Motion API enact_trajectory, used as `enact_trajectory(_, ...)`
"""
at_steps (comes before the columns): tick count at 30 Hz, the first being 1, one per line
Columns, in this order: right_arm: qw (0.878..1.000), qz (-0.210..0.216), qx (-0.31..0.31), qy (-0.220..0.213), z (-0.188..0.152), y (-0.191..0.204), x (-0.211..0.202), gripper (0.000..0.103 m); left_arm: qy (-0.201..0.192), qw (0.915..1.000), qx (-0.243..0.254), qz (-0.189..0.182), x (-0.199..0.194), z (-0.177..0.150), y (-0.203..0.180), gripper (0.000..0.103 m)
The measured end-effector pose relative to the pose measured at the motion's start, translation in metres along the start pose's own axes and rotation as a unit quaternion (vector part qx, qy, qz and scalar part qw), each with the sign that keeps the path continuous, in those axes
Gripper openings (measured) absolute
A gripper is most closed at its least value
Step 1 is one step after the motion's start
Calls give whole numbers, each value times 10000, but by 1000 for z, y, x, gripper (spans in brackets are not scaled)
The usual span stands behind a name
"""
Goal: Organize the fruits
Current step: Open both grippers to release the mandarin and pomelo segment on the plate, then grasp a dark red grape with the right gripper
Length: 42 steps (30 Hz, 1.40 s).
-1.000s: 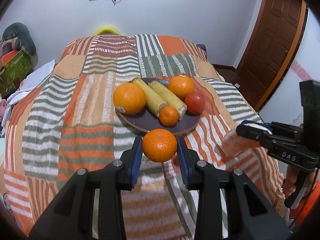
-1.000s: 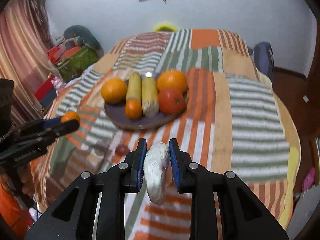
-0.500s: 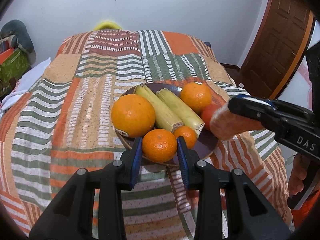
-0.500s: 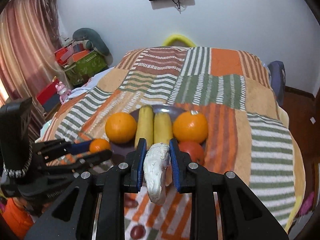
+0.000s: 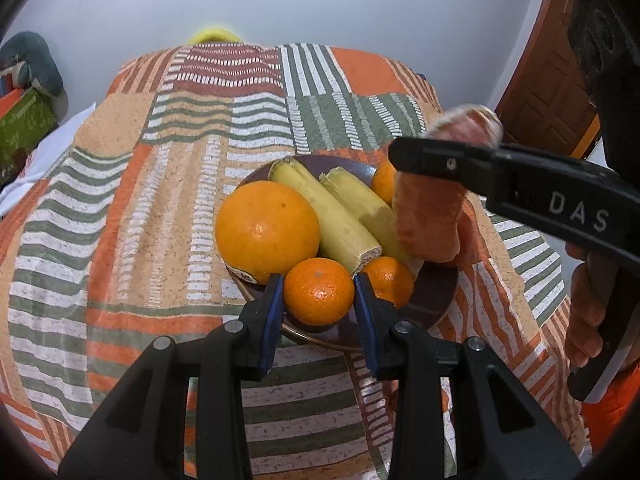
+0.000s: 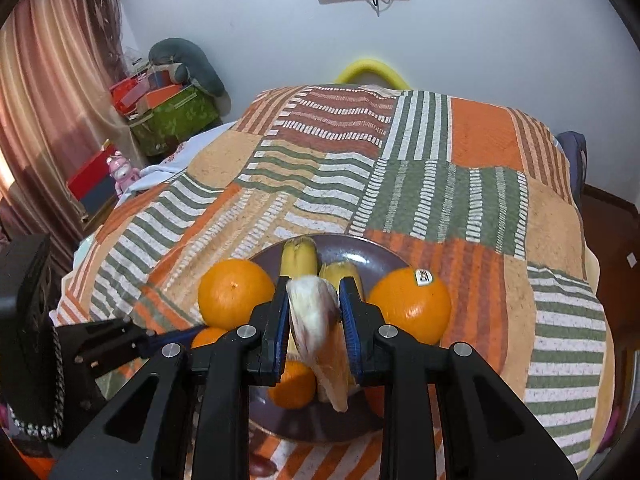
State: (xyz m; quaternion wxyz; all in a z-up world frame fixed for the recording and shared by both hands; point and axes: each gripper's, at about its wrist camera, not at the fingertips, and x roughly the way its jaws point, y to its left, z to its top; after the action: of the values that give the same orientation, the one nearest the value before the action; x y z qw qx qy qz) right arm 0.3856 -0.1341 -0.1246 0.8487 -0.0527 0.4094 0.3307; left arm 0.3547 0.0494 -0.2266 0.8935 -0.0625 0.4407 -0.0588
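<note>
A dark round plate [image 5: 434, 300] on the patchwork bed holds a big orange [image 5: 267, 231], two bananas [image 5: 330, 216], a small mandarin [image 5: 390, 278] and another orange [image 6: 409, 304]. My left gripper [image 5: 319, 294] is shut on a mandarin [image 5: 319, 291] just over the plate's near rim. My right gripper [image 6: 315, 320] is shut on an orange-fleshed fruit wedge [image 6: 320, 332] and holds it above the plate; the wedge shows from the side in the left wrist view [image 5: 430, 216]. A tomato seen earlier is hidden.
The patchwork bedspread [image 6: 400, 168] covers the bed. Boxes and toys [image 6: 168, 108] stand at the left by a curtain. A wooden door [image 5: 548, 88] is at the right. A small dark fruit [image 6: 262, 467] lies on the bed near the plate.
Both grippers have moved forward to the plate with their fruit. The left mandarin has come over the near rim and the right wedge has come over the fruit.
</note>
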Motion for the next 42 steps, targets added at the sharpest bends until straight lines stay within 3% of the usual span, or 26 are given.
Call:
enact_trajectory(4, 10000, 44, -56, -14, 0, 2, -2, 32, -28, 10000, -6, -8, 0, 0, 0, 50)
enact_trajectory(14, 9999, 36, -79, -90, -16, 4, -24, 36, -220, 9997, -37, 108, -21, -1, -3, 50)
enact_trajectory(24, 9995, -103, -44, -298, -39, 13, -70, 37, -551, 9982, -41, 253, -77, -11, -11, 50)
enact_trajectory(35, 9992, -222, 62, -320, -78, 27, -107, 39, -836, 9958, 80, 375, -142, -39, -26, 55)
enact_trajectory(42, 9994, -230, 234, -129, -104, 27, -108, 39, -685, 9970, 55, 359, -150, -65, -26, 56)
